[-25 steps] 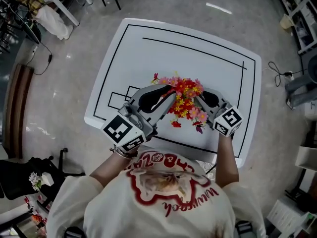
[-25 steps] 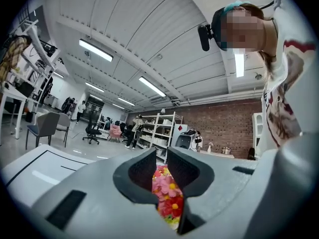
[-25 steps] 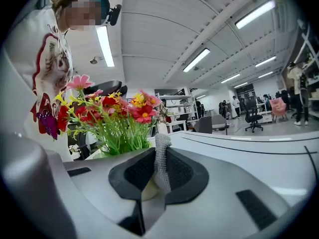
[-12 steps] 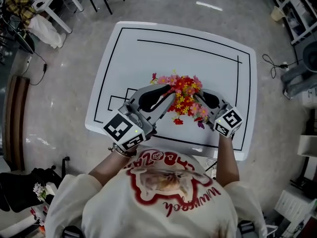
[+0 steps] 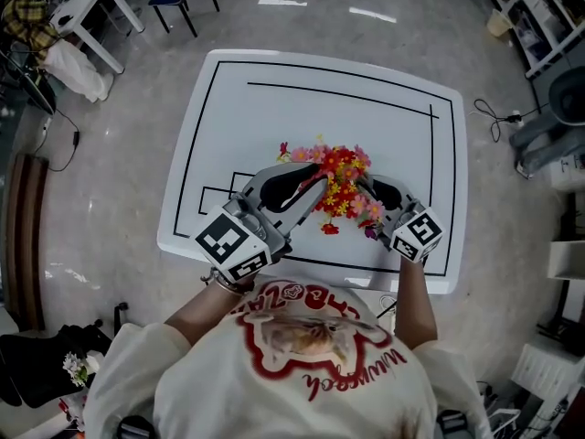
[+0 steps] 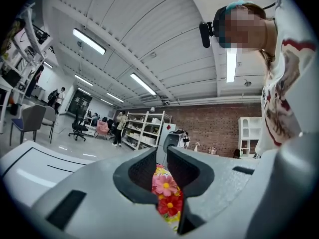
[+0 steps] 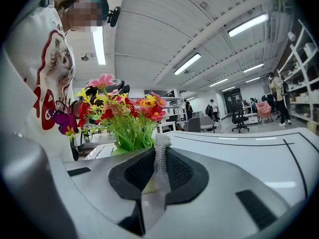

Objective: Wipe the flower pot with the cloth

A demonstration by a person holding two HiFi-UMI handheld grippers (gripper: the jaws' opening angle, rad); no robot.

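Observation:
A bunch of red, pink and yellow artificial flowers (image 5: 340,183) stands near the front of the white table (image 5: 274,108), and the blooms hide the pot from above. My left gripper (image 5: 315,176) reaches into the bunch from the left. In the left gripper view its jaws (image 6: 160,156) stand almost together, with flowers (image 6: 167,193) filling the narrow gap. My right gripper (image 5: 364,187) comes in from the right, shut on a strip of grey knitted cloth (image 7: 160,166). That cloth rests against a pale bit of the pot (image 7: 147,184), below the green stems (image 7: 127,136).
Black lines mark a rectangle on the table, whose front edge (image 5: 366,277) lies just before the person's body. A purple butterfly decoration (image 7: 65,121) hangs at the bunch's near side. A small table and a chair (image 5: 87,7) stand on the floor at upper left, and a cable (image 5: 498,117) lies at right.
Both grippers keep their hold and their place at the flowers. Only the head view has shifted a little.

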